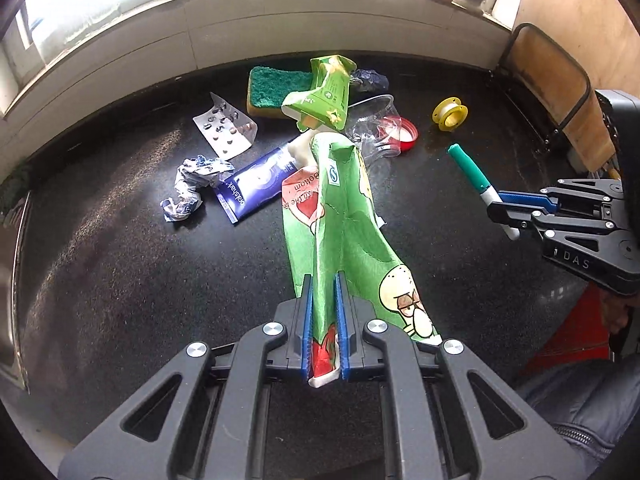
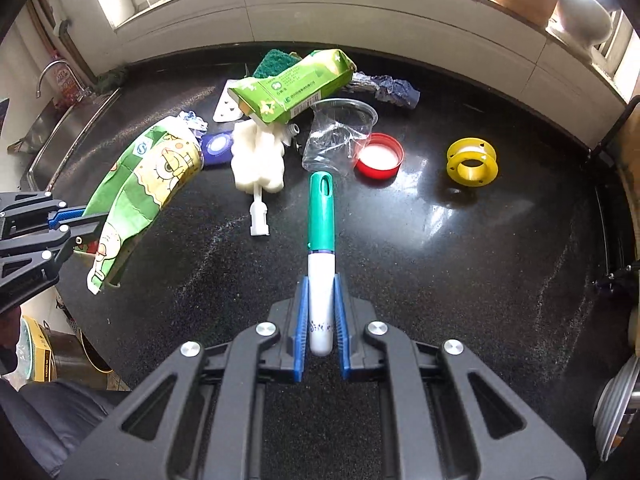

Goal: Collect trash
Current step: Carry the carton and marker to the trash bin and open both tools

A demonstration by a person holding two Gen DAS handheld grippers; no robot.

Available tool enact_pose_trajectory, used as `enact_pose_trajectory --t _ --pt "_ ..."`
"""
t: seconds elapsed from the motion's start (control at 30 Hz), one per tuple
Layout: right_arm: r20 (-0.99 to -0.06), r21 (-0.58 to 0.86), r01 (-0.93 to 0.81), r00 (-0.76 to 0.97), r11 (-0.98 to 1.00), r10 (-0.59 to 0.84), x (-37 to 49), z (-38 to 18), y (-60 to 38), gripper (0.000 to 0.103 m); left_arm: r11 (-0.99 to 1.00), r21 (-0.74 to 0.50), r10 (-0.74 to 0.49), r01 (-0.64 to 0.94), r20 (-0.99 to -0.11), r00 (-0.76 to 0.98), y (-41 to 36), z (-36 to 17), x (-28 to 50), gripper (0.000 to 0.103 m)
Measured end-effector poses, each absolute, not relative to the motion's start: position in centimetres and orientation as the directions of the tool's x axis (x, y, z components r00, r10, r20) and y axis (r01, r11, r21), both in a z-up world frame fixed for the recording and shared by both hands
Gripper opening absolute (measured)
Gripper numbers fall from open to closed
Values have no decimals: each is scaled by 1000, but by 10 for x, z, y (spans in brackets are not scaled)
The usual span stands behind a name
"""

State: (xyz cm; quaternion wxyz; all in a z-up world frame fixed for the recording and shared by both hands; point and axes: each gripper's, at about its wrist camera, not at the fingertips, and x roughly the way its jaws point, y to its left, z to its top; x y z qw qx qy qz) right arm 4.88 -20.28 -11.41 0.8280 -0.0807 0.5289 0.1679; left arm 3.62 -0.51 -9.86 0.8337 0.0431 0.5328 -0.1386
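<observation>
My left gripper is shut on a green cartoon snack bag, which hangs off the black counter; the bag and that gripper also show at the left of the right wrist view. My right gripper is shut on the white barrel of a marker with a teal cap, lifted above the counter; it appears at the right of the left wrist view as gripper and marker. Other trash lies behind: a green carton, a clear plastic cup, crumpled paper.
On the counter also lie a red lid, a yellow tape spool, a white brush head, a blue packet, a blister pack, a green sponge. A sink sits at left, a wooden board at right.
</observation>
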Motion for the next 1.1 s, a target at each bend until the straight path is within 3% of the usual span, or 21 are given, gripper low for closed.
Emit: enact_pose_trajectory --t 0.43,0.7,0.93,1.1 --pt "-862 -31 -444 466 895 201 19 -63 -184 14 994 -50 -92 102 -880 466 16 -64 2 10" --pt "-849 -19 -594 434 804 301 7 -49 -109 14 993 -45 15 -109 -868 497 87 -44 -45 10" --pt "-852 52 -819 262 572 453 -34 -52 24 14 906 -16 186 -422 -883 432 194 -50 -128 10" --pt "-864 170 -920 33 354 502 -81 -76 128 14 786 6 262 -618 -909 325 264 -80 -204 10"
